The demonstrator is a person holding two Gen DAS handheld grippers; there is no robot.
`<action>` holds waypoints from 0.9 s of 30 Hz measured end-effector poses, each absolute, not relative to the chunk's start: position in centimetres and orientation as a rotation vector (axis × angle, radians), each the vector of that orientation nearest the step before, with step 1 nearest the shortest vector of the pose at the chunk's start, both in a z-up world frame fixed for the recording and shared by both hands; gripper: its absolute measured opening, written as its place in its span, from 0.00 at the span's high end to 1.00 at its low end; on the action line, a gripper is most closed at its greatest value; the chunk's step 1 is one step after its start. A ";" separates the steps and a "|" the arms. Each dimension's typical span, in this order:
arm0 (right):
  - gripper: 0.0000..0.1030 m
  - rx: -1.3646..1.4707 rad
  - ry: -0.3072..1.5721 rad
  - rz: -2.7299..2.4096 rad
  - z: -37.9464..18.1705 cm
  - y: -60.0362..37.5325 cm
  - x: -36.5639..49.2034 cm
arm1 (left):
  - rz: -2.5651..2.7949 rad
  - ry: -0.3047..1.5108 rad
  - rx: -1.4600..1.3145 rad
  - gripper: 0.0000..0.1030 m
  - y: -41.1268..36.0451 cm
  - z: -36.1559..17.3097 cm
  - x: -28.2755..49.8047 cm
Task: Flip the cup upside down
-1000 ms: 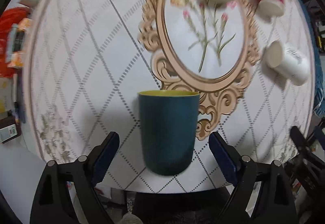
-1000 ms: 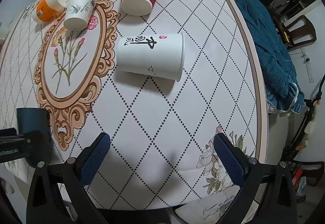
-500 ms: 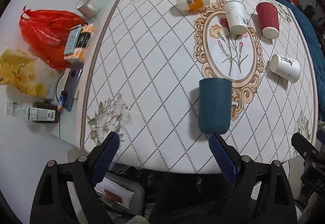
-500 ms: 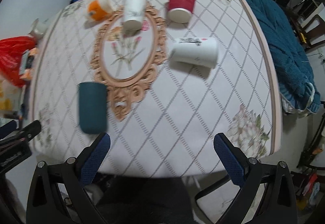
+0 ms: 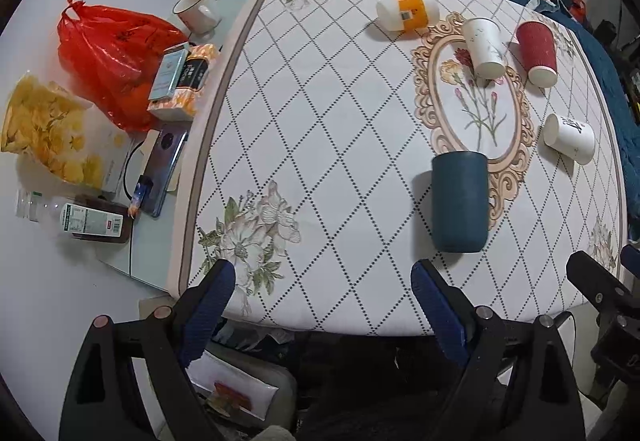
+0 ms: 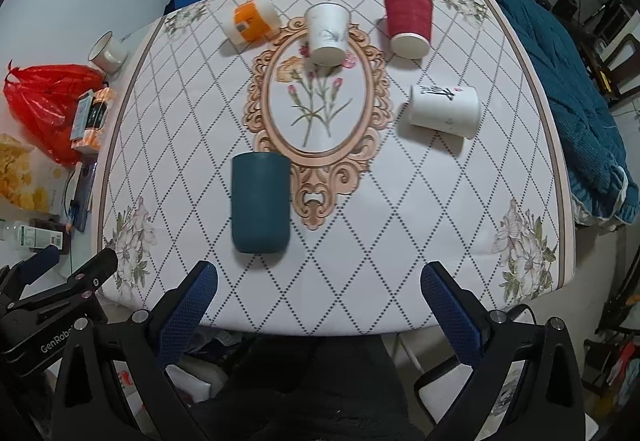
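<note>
So the dark teal cup (image 6: pixel 260 203) stands mouth-down on the tablecloth (image 6: pixel 400 241), right at the lower left edge of the ornate oval print (image 6: pixel 316 97). Both grippers are pulled way back over the near table edge. Left gripper (image 5: pixel 320 305) is spread wide with nothing in it; the cup sits ahead, just past its right finger. Right gripper (image 6: pixel 320 305) is also wide open and empty, cup ahead beyond its left finger (image 6: pixel 188 309).
</note>
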State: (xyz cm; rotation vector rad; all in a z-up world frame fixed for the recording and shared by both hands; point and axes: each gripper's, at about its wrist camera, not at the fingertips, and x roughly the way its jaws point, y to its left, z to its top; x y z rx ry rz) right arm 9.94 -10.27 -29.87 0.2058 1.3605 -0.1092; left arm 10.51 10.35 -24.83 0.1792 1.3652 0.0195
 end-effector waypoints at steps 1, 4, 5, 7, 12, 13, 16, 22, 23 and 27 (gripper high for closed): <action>0.00 0.200 1.358 -0.106 -29.9 -9.8 10.0 | 0.028 1.366 0.176 0.13 10.7 -25.0 10.5; 0.00 0.190 1.367 -0.094 -30.1 -8.9 10.4 | 0.040 1.383 0.139 0.13 11.9 -25.5 10.7; 0.00 0.184 1.371 -0.088 -30.1 -8.6 10.7 | 0.046 1.381 0.131 0.13 12.2 -25.6 10.9; 0.00 0.161 1.369 -0.075 -29.9 -7.9 11.2 | 0.061 1.379 0.127 0.13 12.7 -26.0 11.2; 0.00 0.033 1.363 -0.016 -29.6 -6.6 13.2 | 0.081 1.403 0.070 0.04 14.0 -27.6 12.1; 0.00 -0.044 1.351 0.018 -29.5 -6.2 13.9 | 0.075 1.407 0.055 0.04 14.2 -27.9 12.3; 0.00 -0.317 1.308 0.129 -29.3 -4.5 15.4 | 0.099 1.427 0.030 0.04 14.6 -29.2 12.9; 0.00 -1.094 1.165 0.431 -32.6 -0.3 15.2 | 0.154 1.480 -0.022 0.04 15.1 -31.9 13.8; 0.00 -1.216 1.127 0.475 -33.5 0.1 14.8 | 0.161 1.488 -0.031 0.04 15.1 -32.4 13.9; 0.00 -1.721 0.890 0.723 -37.7 0.7 11.8 | 0.187 1.514 -0.057 0.04 15.2 -33.9 14.2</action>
